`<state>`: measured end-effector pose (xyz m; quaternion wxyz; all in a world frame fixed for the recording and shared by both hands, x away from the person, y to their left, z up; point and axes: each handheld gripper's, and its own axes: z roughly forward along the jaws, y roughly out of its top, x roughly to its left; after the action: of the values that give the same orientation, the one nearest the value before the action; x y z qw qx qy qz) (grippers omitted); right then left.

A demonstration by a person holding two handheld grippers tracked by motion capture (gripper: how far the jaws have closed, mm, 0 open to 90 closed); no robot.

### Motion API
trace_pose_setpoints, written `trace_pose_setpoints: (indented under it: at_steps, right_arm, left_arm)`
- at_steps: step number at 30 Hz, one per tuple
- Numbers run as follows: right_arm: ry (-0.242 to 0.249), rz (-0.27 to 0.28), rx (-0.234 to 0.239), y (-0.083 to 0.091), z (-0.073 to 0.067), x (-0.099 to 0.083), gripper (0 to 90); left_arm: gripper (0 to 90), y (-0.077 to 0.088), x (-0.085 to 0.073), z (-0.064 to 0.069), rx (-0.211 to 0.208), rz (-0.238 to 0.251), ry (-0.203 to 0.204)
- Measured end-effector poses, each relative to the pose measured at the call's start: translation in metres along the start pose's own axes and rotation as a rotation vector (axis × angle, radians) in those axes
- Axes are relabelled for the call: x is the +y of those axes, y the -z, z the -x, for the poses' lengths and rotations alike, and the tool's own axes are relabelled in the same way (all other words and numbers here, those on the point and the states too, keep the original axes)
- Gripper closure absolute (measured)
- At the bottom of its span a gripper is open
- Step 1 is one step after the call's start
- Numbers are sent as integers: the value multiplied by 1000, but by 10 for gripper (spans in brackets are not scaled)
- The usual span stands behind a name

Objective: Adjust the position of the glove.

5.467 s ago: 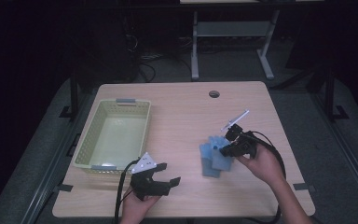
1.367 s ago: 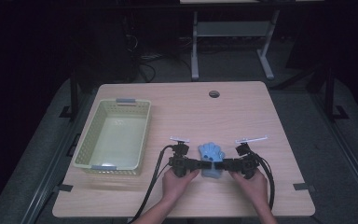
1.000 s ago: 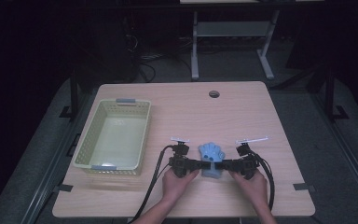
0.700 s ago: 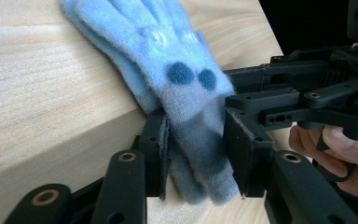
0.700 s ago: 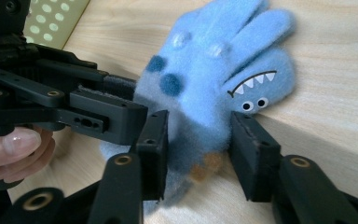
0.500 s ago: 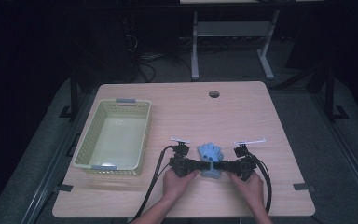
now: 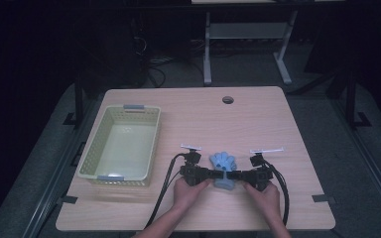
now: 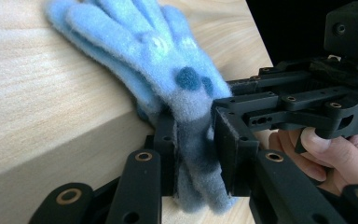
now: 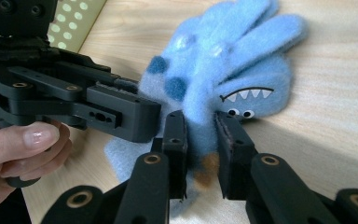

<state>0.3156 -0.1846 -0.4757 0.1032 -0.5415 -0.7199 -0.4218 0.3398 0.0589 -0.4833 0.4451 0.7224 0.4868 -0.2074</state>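
Observation:
A fuzzy light-blue glove (image 7: 222, 164) with dark blue spots and a monster face lies near the table's front edge, fingers pointing away from me. My left gripper (image 7: 207, 173) comes in from the left and my right gripper (image 7: 234, 175) from the right, both at the cuff. In the left gripper view the glove (image 8: 168, 70) has its grey cuff pinched in my left gripper (image 8: 193, 144). In the right gripper view my right gripper (image 9: 200, 144) is shut on the glove (image 9: 223, 60) just below the face.
A pale yellow-green basket (image 7: 95, 153) stands empty at the left of the wooden table (image 7: 258, 119). A round cable hole (image 7: 227, 99) sits near the far edge. Black cables trail from both grippers toward the front.
The left gripper lay idle and the right one worked the glove further right. Now both hands hold grippers shut on the glove at front centre; over the last second, hardly any movement.

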Motion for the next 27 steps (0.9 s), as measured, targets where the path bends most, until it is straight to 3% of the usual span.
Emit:
trace_pose_setpoints:
  at_steps: [4, 15, 27]
  right_arm:
    - [17, 0, 12, 1, -4, 1, 773]
    - [45, -2, 2, -1, -12, 5, 784]
    - [89, 30, 13, 9, -28, 15, 786]
  left_arm:
    - [770, 4, 2, -3, -8, 8, 1]
    - [788, 9, 4, -3, -5, 5, -7]
    - [788, 27, 14, 11, -20, 31, -40]
